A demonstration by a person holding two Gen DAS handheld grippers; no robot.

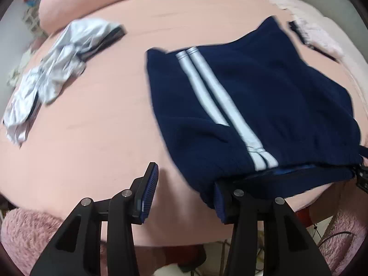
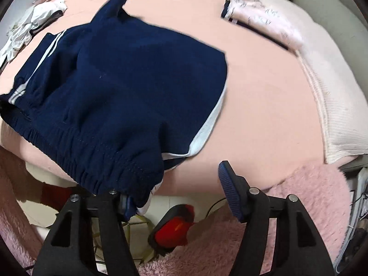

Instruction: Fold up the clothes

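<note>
Since the navy garment point(image 1: 253, 96) lies spread flat on the bed point(image 1: 92, 138) with only its elastic waistband lifted at the near edge, the fold looks to be at its start: one layer, no crease made yet.

- Bed: peach sheet, broad bare patches to either side of the garment. Room enough to fold onto.
- Navy garment: white double stripe down one side. The waistband hangs just over the bed's near edge and the far end runs away from the cameras, one point of cloth sticking up there. Blur makes it hard to say whether these are shorts or trousers already doubled.
- Cream ribbed blanket point(image 2: 333, 115): along the garment's right side, apart from it.
- Pink fluffy rug point(image 2: 299, 195): below the bed edge, under both tools.
- Pale crumpled garment point(image 1: 57, 69): well to the left, unfolded, clear of the work.
- Pink printed garment point(image 2: 264, 18): far right, seems folded already.
- Left gripper point(image 1: 185, 177): jaws stand apart. The waistband corner drapes over its inner finger only, the outer finger is bare, and nothing is pinched.
- Right gripper point(image 2: 174, 184): same on the other corner, with cloth over the inner finger, the outer pad free and a gap between.
- Red object point(image 2: 174, 230): on the floor below, out of the way.

Next move, as I judge it: close each pair on its waistband corner, then carry both corners together toward the far end. Risks are cloth slipping off the single finger before the pinch, and that raised far point bunching under the fold.
</note>
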